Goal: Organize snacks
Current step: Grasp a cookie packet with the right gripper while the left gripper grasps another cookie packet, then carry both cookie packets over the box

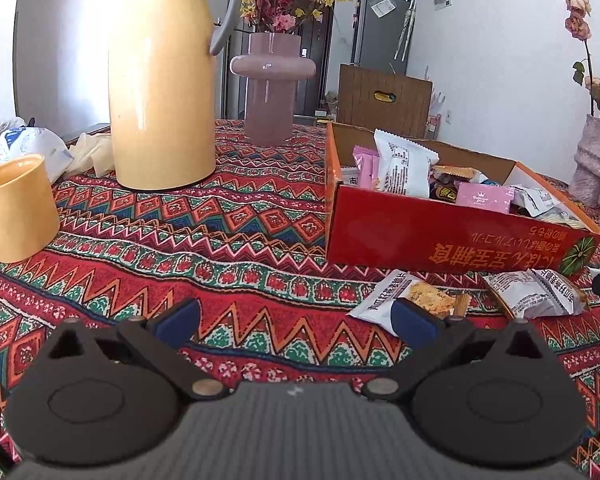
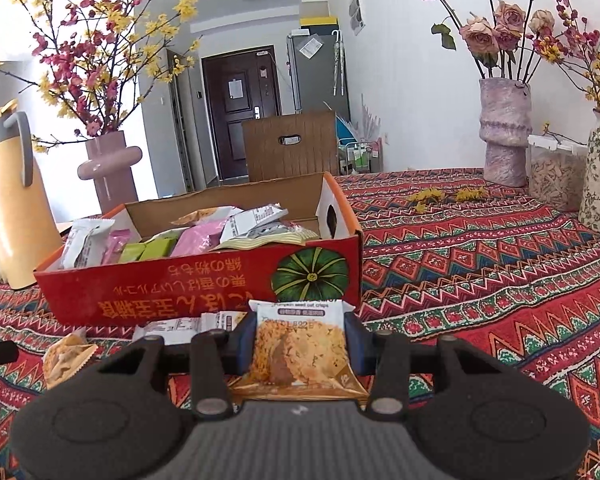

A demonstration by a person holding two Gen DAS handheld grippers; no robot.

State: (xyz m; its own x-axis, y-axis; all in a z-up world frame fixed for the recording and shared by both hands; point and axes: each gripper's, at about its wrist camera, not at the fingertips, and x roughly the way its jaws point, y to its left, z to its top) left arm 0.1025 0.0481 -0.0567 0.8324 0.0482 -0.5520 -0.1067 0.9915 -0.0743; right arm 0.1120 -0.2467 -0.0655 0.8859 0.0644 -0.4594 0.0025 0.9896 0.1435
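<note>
Right gripper (image 2: 299, 344): clamped across the sides of an oat-crisp packet (image 2: 299, 354), held just before the red snack box (image 2: 204, 280). Packet: likely light, crinkly, slippery film over brittle contents; grip edges gently. Left gripper (image 1: 296, 320): jaws apart, empty.

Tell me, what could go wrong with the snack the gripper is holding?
The right gripper pinches the cracker packet only by its side edges, so the slick wrapper might slip out before it reaches the red box.

The box is already piled with snacks; a white packet stands above its rim, so dropping one more in could knock something out.

The loose packets on the tablecloth lie close in front of the box, so a low move might sweep them along.
</note>
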